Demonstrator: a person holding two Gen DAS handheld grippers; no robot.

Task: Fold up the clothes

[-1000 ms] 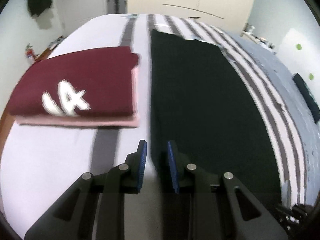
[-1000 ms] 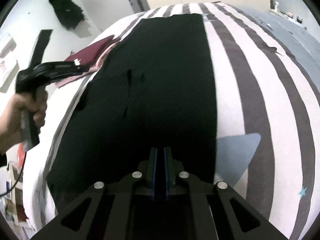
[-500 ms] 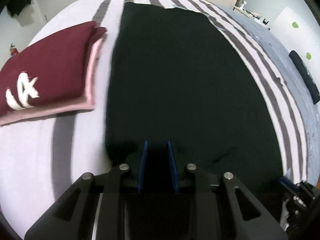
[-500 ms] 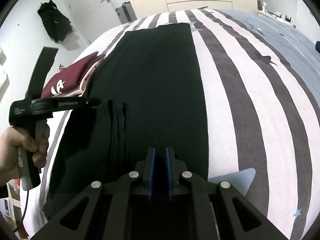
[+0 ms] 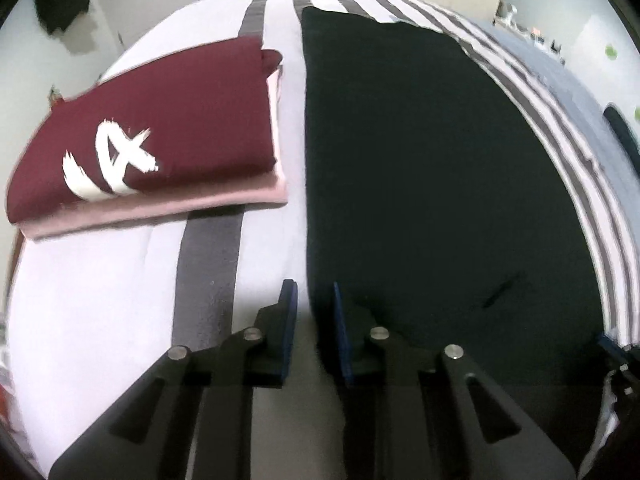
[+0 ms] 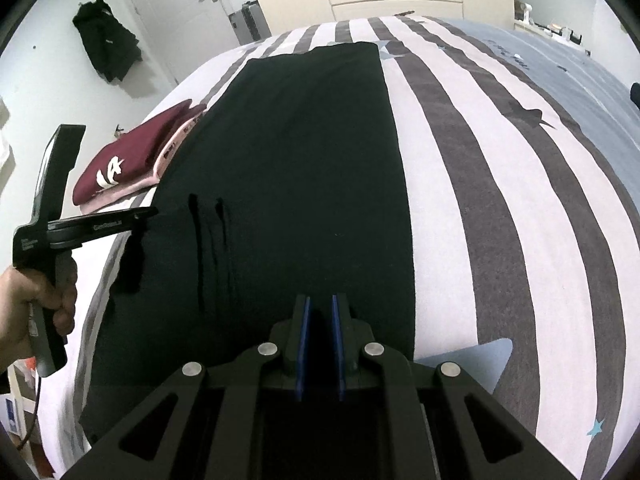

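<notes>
Readable text is sparse. White brush-style print on the folded maroon garment [image 5: 160,136] reads roughly "14" or "LA"; can't settle which. It sits on the garment's near-left part in the left wrist view, and shows again, smaller, in the right wrist view [image 6: 110,174]. That garment lies on top of a folded pink one [image 5: 168,206]. Left of the maroon garment in the right wrist view, the left gripper [image 6: 100,226] carries small light lettering along its side bar and another small label on its rear block, both too blurred to read. No other legible text.
</notes>
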